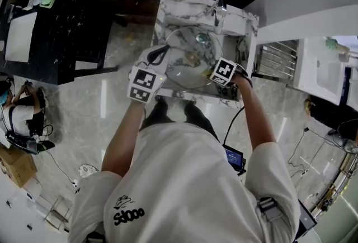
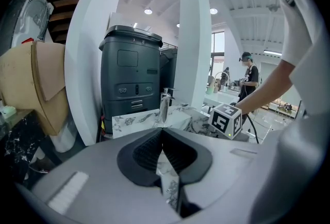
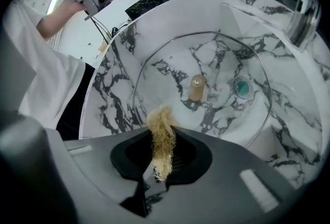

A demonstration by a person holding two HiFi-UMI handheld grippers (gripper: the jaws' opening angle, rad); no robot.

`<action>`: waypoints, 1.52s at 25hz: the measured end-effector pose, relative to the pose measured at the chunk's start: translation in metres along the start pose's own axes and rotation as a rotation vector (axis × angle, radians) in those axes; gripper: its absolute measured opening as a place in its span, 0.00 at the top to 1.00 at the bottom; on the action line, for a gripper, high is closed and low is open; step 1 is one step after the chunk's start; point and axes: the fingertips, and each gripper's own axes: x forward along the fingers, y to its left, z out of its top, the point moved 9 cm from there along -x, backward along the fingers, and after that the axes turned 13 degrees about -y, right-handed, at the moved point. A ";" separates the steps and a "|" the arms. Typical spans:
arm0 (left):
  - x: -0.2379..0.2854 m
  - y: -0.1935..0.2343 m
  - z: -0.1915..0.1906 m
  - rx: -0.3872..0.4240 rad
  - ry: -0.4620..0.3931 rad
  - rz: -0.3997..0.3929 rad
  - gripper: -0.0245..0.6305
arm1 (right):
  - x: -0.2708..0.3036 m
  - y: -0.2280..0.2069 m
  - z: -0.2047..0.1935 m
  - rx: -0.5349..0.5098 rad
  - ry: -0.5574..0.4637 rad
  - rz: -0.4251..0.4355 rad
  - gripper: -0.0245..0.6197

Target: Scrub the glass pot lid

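My right tongs (image 3: pixel 162 138) are clamped on a tuft of pale yellow scrubbing fibre (image 3: pixel 161 127), aimed down at the round glass pot lid (image 3: pixel 216 61) lying in the white marble sink (image 3: pixel 111 97). My left tongs (image 2: pixel 162 138) are pressed together with nothing between them, near the sink's edge, probably ready to steady the lid.

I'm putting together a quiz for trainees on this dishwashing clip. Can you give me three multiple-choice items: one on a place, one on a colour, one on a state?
1. Where is the glass pot lid?
A. on the floor
B. in the marble sink
C. on a cardboard box

2. What colour is the scrubber?
A. pale yellow
B. blue
C. red

3. The right gripper is:
A. wide open and empty
B. shut on the lid's knob
C. shut on the scrubber

Answers:
1. B, the right gripper view shows the lid inside the basin walls.
2. A, its fibres are straw-coloured.
3. C, the jaws pinch the fibres.
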 end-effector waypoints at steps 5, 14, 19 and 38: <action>-0.001 0.004 0.002 0.003 0.002 0.011 0.95 | -0.015 -0.024 0.003 0.051 -0.050 -0.079 0.88; 0.001 0.015 0.009 0.023 0.003 0.020 0.95 | -0.028 -0.066 0.003 0.090 -0.121 -0.333 0.88; 0.002 0.018 0.015 0.034 0.004 0.021 0.95 | -0.023 -0.080 0.009 0.095 -0.141 -0.426 0.88; 0.000 0.030 0.014 0.026 0.009 0.041 0.95 | 0.004 -0.098 0.097 0.266 -0.407 -0.591 0.88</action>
